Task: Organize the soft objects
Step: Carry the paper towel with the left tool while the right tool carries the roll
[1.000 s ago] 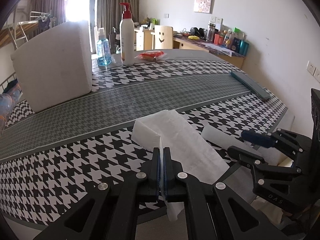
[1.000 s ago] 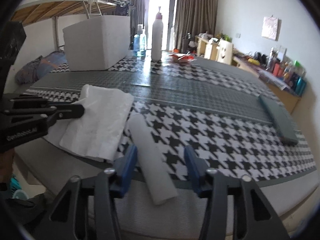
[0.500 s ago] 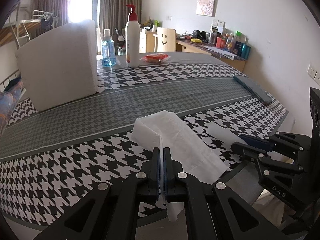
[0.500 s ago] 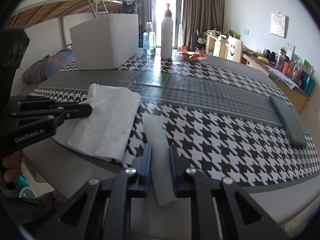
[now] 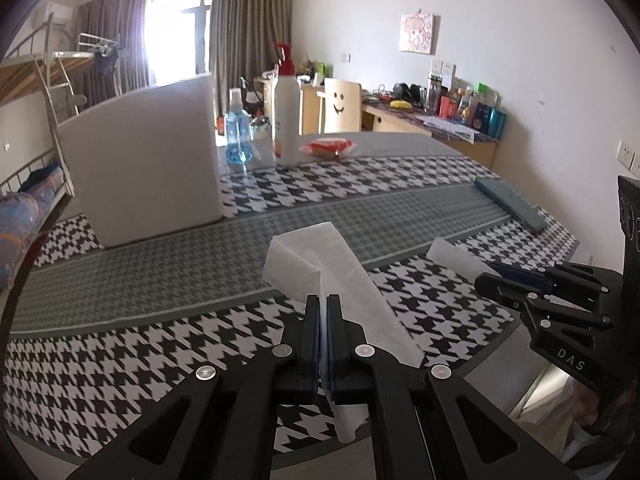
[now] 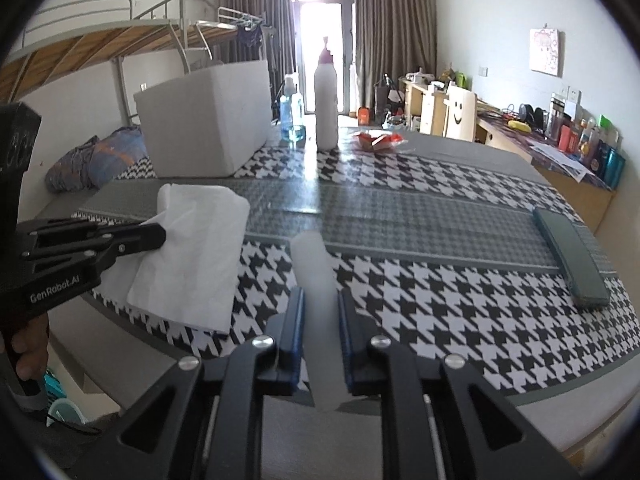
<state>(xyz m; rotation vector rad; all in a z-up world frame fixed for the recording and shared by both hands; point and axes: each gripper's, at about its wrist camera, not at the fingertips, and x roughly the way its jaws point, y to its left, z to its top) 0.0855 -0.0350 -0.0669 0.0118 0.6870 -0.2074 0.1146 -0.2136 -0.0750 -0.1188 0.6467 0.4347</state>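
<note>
My left gripper (image 5: 323, 304) is shut on a white folded cloth (image 5: 320, 264) and lifts its near edge off the houndstooth table (image 5: 120, 344). The cloth also shows in the right wrist view (image 6: 192, 248), pinched by the left gripper (image 6: 160, 232). My right gripper (image 6: 320, 300) is shut on a white foam roll (image 6: 316, 276) and holds it raised, pointing forward. In the left wrist view the roll (image 5: 456, 258) sticks out of the right gripper (image 5: 486, 274) at the right.
A large white foam box (image 5: 144, 164) stands at the back left. A blue spray bottle (image 5: 238, 140), a white pump bottle (image 5: 286, 120) and a red packet (image 5: 330, 147) stand behind it. A dark green flat bar (image 6: 568, 252) lies at the right edge.
My right gripper closed on the foam roll and lifted it off the table. My left gripper, still shut on the cloth, raised it a little.
</note>
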